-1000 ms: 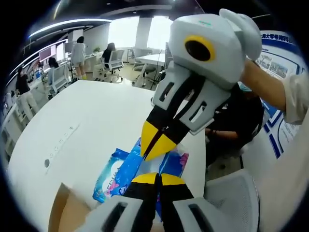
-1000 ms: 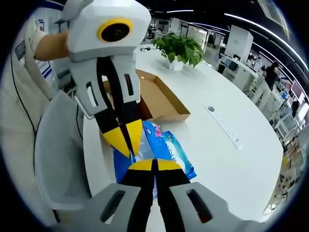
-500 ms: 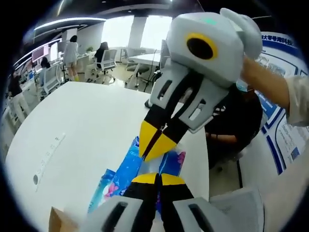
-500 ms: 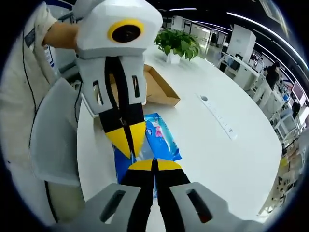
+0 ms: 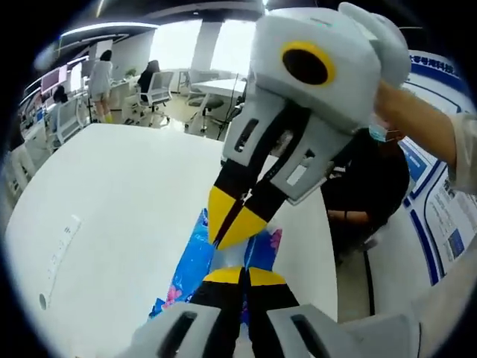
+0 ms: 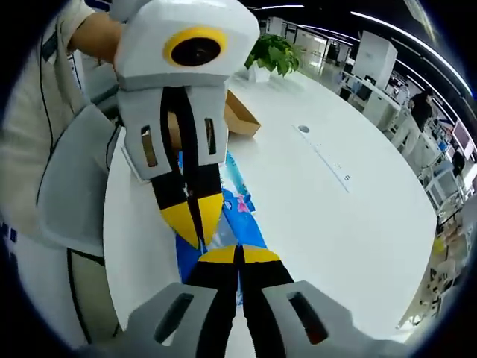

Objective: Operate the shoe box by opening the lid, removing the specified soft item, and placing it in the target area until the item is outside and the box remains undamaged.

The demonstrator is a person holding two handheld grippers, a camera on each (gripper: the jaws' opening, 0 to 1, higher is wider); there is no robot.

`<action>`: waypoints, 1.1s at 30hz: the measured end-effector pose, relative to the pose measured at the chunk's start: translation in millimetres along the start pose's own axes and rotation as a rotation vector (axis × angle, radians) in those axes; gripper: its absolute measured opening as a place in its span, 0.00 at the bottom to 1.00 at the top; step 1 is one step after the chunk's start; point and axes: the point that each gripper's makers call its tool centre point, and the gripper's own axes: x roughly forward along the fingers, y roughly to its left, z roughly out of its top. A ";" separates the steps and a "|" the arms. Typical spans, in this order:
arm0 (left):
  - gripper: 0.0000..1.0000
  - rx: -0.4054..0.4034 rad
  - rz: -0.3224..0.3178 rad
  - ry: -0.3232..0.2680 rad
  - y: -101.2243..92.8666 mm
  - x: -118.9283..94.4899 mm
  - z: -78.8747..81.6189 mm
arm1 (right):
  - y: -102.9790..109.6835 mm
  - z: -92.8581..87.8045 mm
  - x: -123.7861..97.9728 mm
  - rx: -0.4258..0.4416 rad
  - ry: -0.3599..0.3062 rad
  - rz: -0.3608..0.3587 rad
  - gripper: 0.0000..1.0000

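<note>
Left gripper view: at far left, office chairs [image 5: 153, 89] and people stand beyond the white surface [image 5: 112, 194], which carries a strip with small markings [image 5: 59, 250] near its left edge. At centre, the blue soft package [image 5: 195, 257] extends away from the view's own left gripper [image 5: 241, 274], whose yellow-tipped jaws are clenched on the near end of the package. The right gripper [image 5: 227, 224] comes down from the upper right, jaws pressed together on the same package just beyond the left gripper's tips, so the package is pinched between both pairs of jaws above the surface. At right, a seated person in dark clothing [image 5: 365, 186] is behind the right gripper, and a bare forearm [image 5: 417, 123] reaches to it. Right gripper view: at left, the person's light sleeve [image 6: 37, 119] and a grey chair back [image 6: 71, 186] border the surface [image 6: 335, 224]. The left gripper [image 6: 190, 220] descends from the top, jaws clenched on the soft package [image 6: 235, 201], which runs from the right gripper [image 6: 240, 255] toward the open brown shoe box [image 6: 238, 115]. The package lies outside the box. Further right, a potted plant [image 6: 272, 52] stands beyond the box, and the marked strip [image 6: 324, 156] lies on the surface.
</note>
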 end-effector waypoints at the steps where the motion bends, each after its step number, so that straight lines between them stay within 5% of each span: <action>1: 0.00 0.004 -0.004 0.000 0.2 3.3 0.9 | -2.5 -3.0 0.4 0.000 0.004 0.000 0.00; 13: 0.00 -0.028 -0.012 0.054 15.6 49.6 -8.3 | -26.2 -46.1 24.4 0.012 0.084 0.009 0.00; 20: 0.00 -0.024 -0.002 0.062 23.1 65.3 -18.7 | -30.5 -53.5 41.9 0.021 0.089 0.003 0.00; 33: 0.00 -0.006 0.002 0.068 22.5 59.3 -23.7 | -29.8 -55.7 46.6 0.031 0.086 -0.006 0.00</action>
